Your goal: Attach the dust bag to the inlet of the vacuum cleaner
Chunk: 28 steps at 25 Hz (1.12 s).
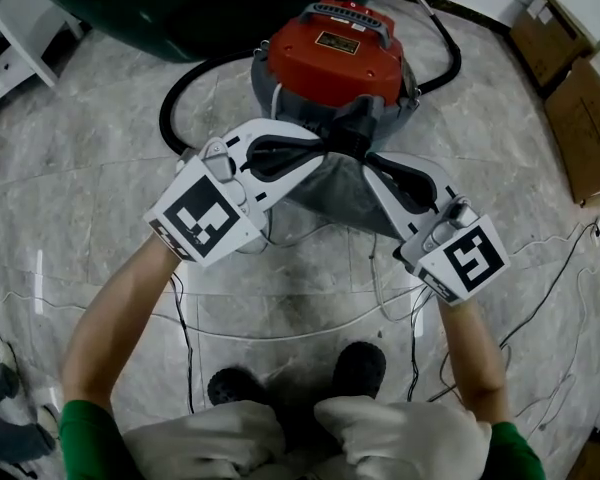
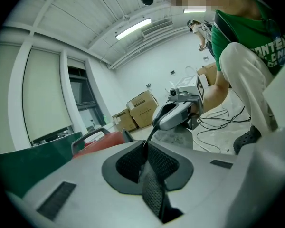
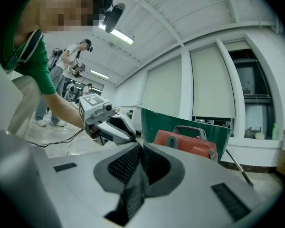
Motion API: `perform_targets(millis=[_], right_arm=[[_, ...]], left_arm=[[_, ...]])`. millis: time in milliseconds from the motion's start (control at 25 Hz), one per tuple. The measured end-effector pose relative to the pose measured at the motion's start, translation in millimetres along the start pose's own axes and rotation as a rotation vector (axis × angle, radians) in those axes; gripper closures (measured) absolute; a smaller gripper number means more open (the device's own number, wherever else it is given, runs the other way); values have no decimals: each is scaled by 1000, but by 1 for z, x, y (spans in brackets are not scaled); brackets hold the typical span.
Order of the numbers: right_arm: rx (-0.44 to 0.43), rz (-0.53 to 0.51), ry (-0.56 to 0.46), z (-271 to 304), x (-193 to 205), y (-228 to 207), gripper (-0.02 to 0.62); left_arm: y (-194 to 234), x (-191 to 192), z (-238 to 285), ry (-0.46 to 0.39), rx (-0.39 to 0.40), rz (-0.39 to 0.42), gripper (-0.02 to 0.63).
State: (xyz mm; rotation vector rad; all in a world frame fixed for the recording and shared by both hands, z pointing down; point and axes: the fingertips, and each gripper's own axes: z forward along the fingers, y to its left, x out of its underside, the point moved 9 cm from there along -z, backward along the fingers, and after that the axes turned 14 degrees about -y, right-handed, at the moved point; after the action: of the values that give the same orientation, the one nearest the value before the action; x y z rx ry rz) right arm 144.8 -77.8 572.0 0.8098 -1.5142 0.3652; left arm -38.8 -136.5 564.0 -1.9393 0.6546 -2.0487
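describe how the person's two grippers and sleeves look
The left gripper and right gripper are white moulded shells with black cut-outs. Each carries a white cube printed with black square markers, and its jaws end in black mesh-textured pads. The person wears short green sleeves.

The head view looks steeply down from above onto the left gripper (image 1: 327, 148), the right gripper (image 1: 372, 159), the dust bag (image 1: 345, 196) between them and the red vacuum cleaner (image 1: 330, 58) just beyond. Each gripper view rides low behind its own jaws, nearly level, and faces the opposite gripper. All three views share the vacuum cleaner.
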Motion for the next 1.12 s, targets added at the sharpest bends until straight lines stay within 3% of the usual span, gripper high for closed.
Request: perform_targets(millis=[600,1120], right_arm=[[-7,6,-39,5,10,-19,566],[-16,17,-65,7,22,-44,565]], left_arm=[[14,16,12,-29,-24,-60,571],[25,31,28,-42,-35,-51,566]])
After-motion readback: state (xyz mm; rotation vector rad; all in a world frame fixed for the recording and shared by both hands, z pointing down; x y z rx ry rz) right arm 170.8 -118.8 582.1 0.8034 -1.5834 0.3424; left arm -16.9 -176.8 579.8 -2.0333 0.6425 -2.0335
